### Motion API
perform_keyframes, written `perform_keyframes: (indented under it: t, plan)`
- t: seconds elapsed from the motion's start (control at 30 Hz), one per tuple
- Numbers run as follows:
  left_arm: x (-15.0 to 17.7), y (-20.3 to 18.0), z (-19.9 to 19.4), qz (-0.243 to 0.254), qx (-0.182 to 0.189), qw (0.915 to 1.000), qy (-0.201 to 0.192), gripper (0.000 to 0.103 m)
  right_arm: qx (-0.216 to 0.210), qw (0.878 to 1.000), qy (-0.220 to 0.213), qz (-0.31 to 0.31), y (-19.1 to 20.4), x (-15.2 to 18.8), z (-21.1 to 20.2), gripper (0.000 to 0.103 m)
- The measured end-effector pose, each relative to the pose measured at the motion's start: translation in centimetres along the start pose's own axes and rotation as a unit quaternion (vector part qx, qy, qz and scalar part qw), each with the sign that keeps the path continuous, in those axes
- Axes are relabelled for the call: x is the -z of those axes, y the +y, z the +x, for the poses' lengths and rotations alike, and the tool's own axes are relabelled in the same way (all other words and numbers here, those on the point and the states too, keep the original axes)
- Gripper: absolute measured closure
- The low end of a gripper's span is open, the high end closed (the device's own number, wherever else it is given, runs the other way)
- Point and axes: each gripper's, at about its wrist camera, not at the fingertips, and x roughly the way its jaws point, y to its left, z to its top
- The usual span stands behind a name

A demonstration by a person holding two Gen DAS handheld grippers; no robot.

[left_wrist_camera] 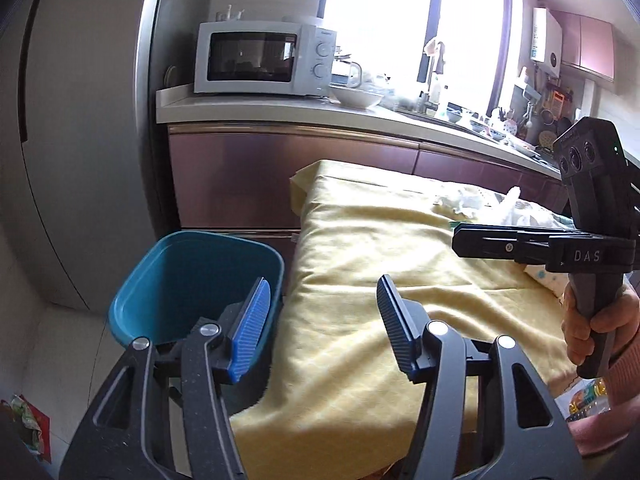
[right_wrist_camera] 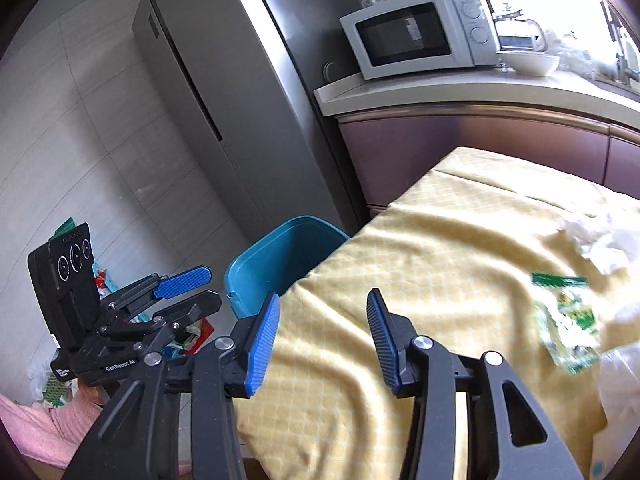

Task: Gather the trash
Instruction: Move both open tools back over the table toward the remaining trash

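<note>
My right tool (right_wrist_camera: 322, 332) hangs with its blue pads spread wide and nothing between them, above the near part of the yellow-clothed surface (right_wrist_camera: 420, 248). My left tool (left_wrist_camera: 322, 312) is just as wide apart and empty, straddling the surface's left edge. The green snack wrapper (right_wrist_camera: 566, 320) lies flat on the cloth to the right of my right tool and slightly ahead, its long axis running roughly away from me, with crumpled white tissue (right_wrist_camera: 600, 240) beyond it. The teal bin (left_wrist_camera: 192, 276) stands on the floor against the left side of the surface, just ahead of my left tool. I judge the right tool the nearer to the wrapper, the left nearer the bin.
</note>
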Motion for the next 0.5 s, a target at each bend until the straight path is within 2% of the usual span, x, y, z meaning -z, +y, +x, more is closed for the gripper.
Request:
perform_keyframes:
  t: [0.27,0.5]
  plan:
    - [-0.3,-5.0,1.2,0.02,0.056,0.9983,0.003,0.046,0.056,0.998,-0.031,0.008,-1.5,2.9,-4.4,0.055]
    - [-1.2,-9.6,2.7,0.052,0.094,0.9942,0.01,0.046,0.107,0.991,-0.065,0.037,-4.6,4.9,-9.3,0.055]
